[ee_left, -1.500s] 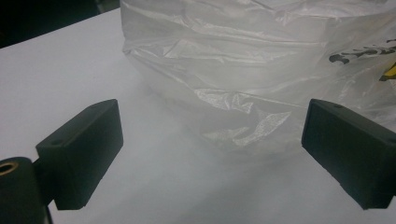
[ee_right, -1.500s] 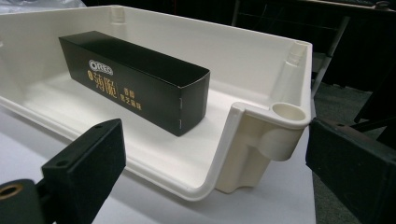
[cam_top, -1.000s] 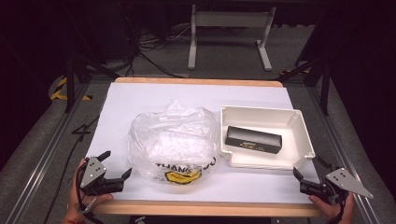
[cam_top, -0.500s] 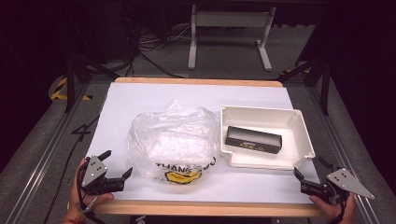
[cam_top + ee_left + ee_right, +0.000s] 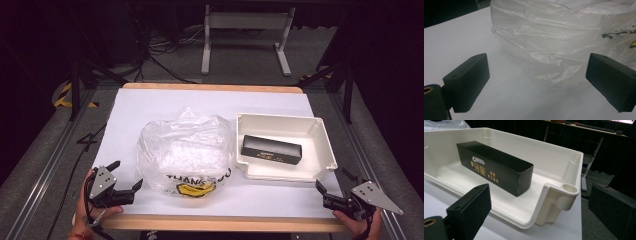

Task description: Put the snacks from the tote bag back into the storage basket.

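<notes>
Both my grippers hang at the near edge of the table, each with its fingers apart and holding nothing. The left gripper sits just beside the crumpled clear plastic bag, which lies mid-table with its printed side toward me. The right gripper faces the near right corner of the white tray, where the black Oreo box lies flat inside. I judge the job is bagging that box. To do it well, I would pinch one layer of film at the bag's mouth, lift it open, and take the box across its narrow sides, clear of the tray wall.
</notes>
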{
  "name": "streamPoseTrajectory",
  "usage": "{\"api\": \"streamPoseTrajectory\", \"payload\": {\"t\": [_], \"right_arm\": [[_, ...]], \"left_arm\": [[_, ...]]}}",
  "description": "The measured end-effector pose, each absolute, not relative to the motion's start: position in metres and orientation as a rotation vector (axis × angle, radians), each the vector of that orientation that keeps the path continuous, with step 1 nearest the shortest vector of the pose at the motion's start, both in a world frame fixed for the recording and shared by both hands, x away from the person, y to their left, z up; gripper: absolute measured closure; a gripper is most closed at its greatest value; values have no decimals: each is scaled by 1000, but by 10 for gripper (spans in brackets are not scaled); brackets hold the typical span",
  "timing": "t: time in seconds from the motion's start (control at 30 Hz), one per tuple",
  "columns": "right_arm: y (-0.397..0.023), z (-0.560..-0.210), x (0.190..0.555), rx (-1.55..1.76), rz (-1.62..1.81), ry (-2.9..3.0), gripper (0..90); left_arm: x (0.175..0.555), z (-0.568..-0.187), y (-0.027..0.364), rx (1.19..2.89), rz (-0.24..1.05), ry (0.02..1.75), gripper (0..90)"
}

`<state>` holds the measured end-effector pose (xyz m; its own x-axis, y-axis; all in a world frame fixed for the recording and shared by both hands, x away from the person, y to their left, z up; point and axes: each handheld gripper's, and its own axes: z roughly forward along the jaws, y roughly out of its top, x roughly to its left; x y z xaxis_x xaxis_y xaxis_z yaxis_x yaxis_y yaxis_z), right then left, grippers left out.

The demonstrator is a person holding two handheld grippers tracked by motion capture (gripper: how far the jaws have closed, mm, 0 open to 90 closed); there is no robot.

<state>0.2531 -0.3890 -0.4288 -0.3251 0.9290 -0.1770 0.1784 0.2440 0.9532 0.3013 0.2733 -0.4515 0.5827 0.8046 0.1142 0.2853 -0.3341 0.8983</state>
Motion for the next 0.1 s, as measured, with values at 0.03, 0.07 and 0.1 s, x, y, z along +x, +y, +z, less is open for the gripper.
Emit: {"api": "streamPoseTrajectory", "payload": {"t": [0.03, 0.07, 0.1], "right_arm": [[-389, -428, 253, 1038, 1147, 1696, 53], [-389, -428, 253, 1036, 1147, 1696, 53], [-389, -428, 253, 1033, 1133, 1695, 54]], "left_arm": [[301, -451, 273, 1887, 708, 881, 62], [301, -451, 273, 1886, 706, 882, 61], [301, -451, 273, 1886, 705, 884, 62]]}}
